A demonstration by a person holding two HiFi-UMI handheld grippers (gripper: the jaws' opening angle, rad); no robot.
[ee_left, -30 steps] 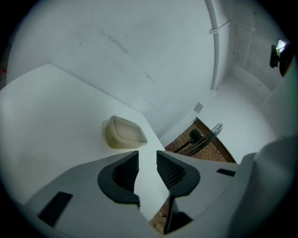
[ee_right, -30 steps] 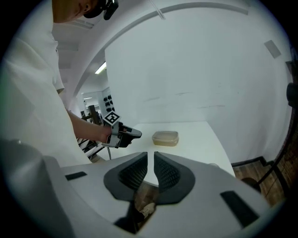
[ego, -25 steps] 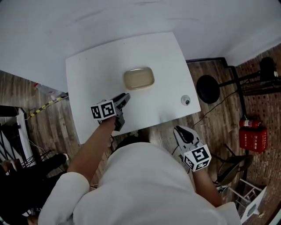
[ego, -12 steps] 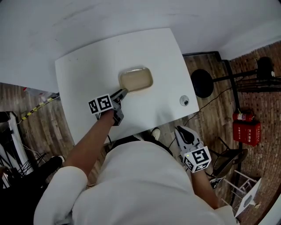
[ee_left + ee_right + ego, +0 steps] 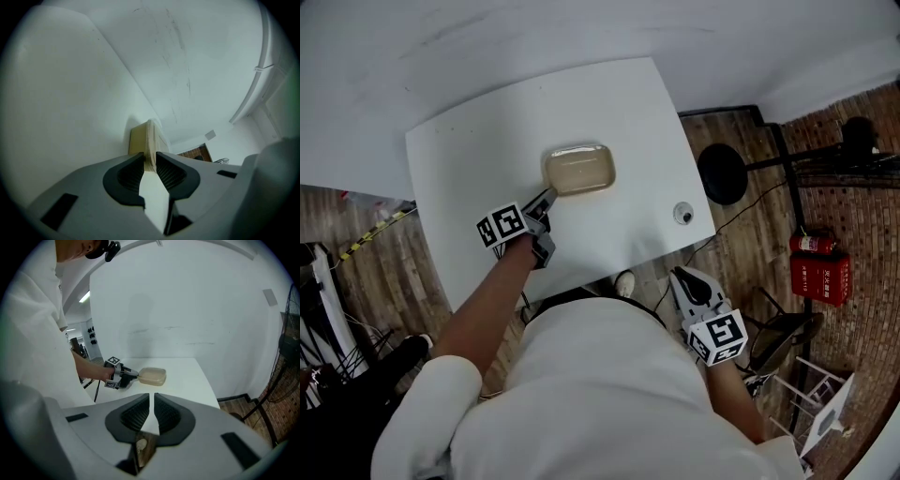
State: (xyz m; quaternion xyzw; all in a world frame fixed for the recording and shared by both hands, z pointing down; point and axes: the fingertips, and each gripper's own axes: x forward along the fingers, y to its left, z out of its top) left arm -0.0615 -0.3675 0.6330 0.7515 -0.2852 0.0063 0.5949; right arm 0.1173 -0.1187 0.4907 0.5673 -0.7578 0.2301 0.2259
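The lidded plastic container [image 5: 579,170], translucent beige with rounded corners, lies flat on the white table [image 5: 487,141], roughly mid-table and closer to the wall side than to the person. I note its near left corner is in the left gripper [image 5: 546,199]. In the left gripper view the container's rim [image 5: 146,136] runs straight into the gap, and the left gripper [image 5: 149,164] is clenched on that rim, one dark ribbed pad against each side. The right gripper view confirms this from across the table: the left gripper [image 5: 135,376] meets the end of the container [image 5: 153,376], with the person's hand behind the marker cube. I find the right gripper [image 5: 682,278] well apart from the container, held off the table's near edge above the wooden floor beside the person's body. Its jaws [image 5: 151,411] stand closed to a thin slit with nothing between them. A small round grey object [image 5: 682,214] sits near the table's right edge, well apart from the container. On the floor to the right I record a black round stand base [image 5: 719,174] and a red fire extinguisher [image 5: 812,265].
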